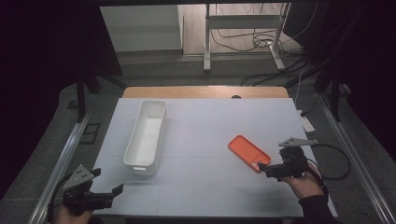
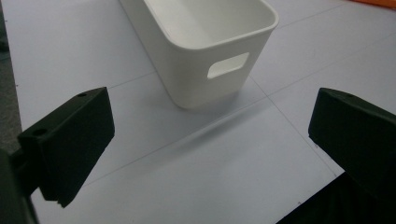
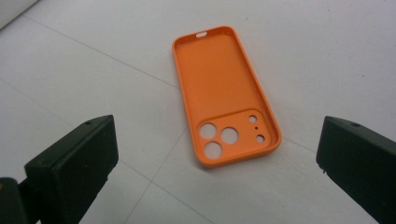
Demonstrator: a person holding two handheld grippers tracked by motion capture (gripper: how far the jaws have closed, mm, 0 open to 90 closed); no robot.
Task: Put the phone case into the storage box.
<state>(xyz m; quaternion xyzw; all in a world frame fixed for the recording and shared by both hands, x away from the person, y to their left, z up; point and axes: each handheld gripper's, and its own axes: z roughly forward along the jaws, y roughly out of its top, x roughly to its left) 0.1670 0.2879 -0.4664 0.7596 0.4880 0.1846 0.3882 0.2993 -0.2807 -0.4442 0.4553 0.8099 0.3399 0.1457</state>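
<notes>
An orange phone case lies flat on the white table, hollow side up, right of centre; its camera cut-outs face my right gripper in the right gripper view. My right gripper hovers just short of the case's near end, open, its jaws wide apart with nothing between them. A long white bin stands empty left of centre, its handle slot visible up close. My left gripper is at the table's front left corner, open, pointing at the bin's near end.
The table has a wooden strip along its far edge. Beyond it stand metal frame legs with cables on the floor. Cables trail from the right gripper off the table's right side.
</notes>
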